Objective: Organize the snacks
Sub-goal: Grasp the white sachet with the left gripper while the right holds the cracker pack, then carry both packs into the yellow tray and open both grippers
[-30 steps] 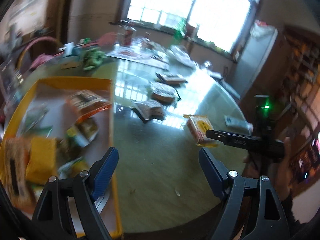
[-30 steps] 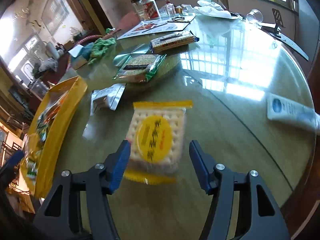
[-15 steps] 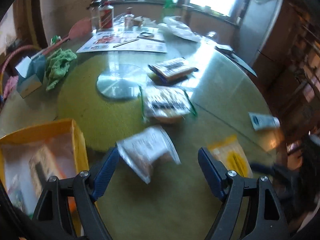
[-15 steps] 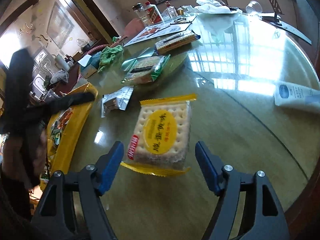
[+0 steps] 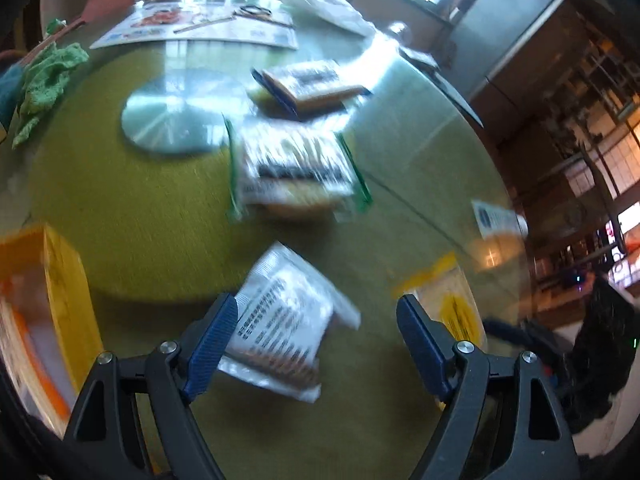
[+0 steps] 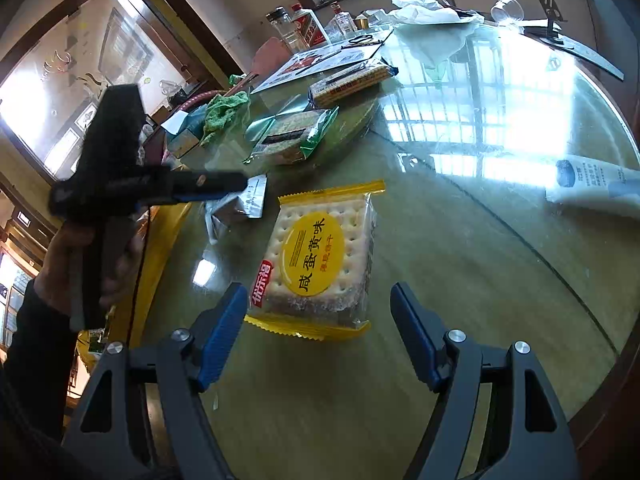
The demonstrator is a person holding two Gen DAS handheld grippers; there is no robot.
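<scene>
Yellow cracker packet [image 6: 316, 264] flat on the glass bench [image 6: 480, 280], framed by my right claw [image 6: 318, 334]: jaws just widened, nothing gripped, ready to straddle it. Silver packet [image 5: 280, 324] beside the yellow box [image 5: 68, 280]; left claw [image 5: 316, 332] wide, lining up.

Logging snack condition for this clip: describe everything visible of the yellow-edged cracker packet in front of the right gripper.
The yellow-edged cracker packet is a square clear-plastic pack of pale, dotted crackers with crimped yellow ends, a round yellow label with dark characters and a small red tag. It looks sealed and lies flat on the glass-topped table. The right gripper stands open at its near end, pads apart from it.
</scene>
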